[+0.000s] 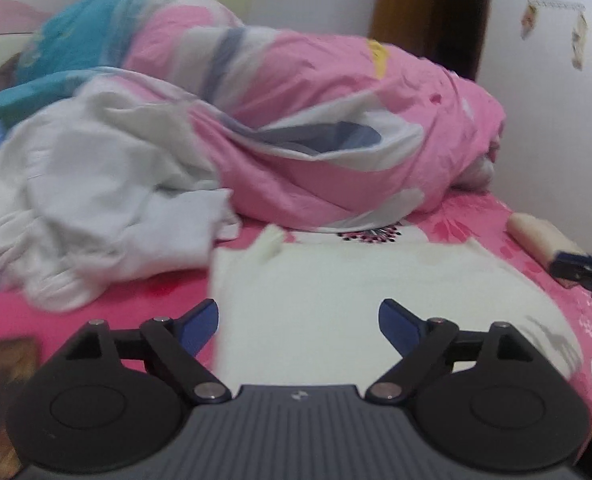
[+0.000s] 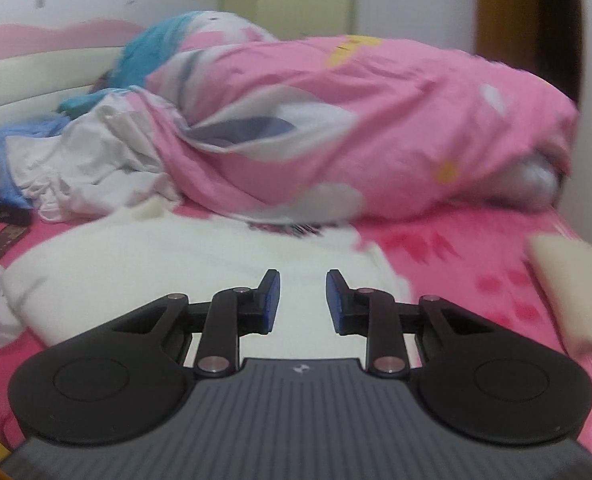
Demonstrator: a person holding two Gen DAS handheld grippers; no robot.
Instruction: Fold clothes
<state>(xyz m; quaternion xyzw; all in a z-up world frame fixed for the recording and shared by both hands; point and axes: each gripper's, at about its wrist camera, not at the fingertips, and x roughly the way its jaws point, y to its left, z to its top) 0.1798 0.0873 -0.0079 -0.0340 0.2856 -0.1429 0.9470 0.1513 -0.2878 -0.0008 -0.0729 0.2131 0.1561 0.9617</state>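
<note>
While the cream-white garment (image 1: 359, 288) is lying spread flat on the pink flowered bed sheet (image 1: 535, 240), the left gripper (image 1: 298, 322) is hovering just above its near part with the blue-padded fingers (image 1: 200, 326) standing wide apart and holding nothing. In the left wrist view the left edge of the garment is running down just beside the left finger, so this finger is over the pink sheet and the right finger is over the cloth. The right gripper (image 2: 303, 302) is also hanging over the same garment (image 2: 176, 256), near its right side, and its fingers (image 2: 271, 300) are parted by a narrower gap, with only the pale cloth showing between them (nothing is being clamped). Its tip is also showing at the right edge of the left wrist view. Behind the garment a big pink quilt (image 2: 375, 128) with white, blue and yellow patches is lying in a heap across the bed, and its lower edge is touching or nearly touching the far edge of the garment. To the left of the quilt a crumpled pile of white clothes (image 1: 88, 200) is resting on the sheet, just beside the garment's far left corner. A small cream pillow-like piece (image 2: 571, 296) is lying on the sheet to the right, apart from the garment. A dark doorway (image 1: 451, 20) is standing behind the bed at the right.
</note>
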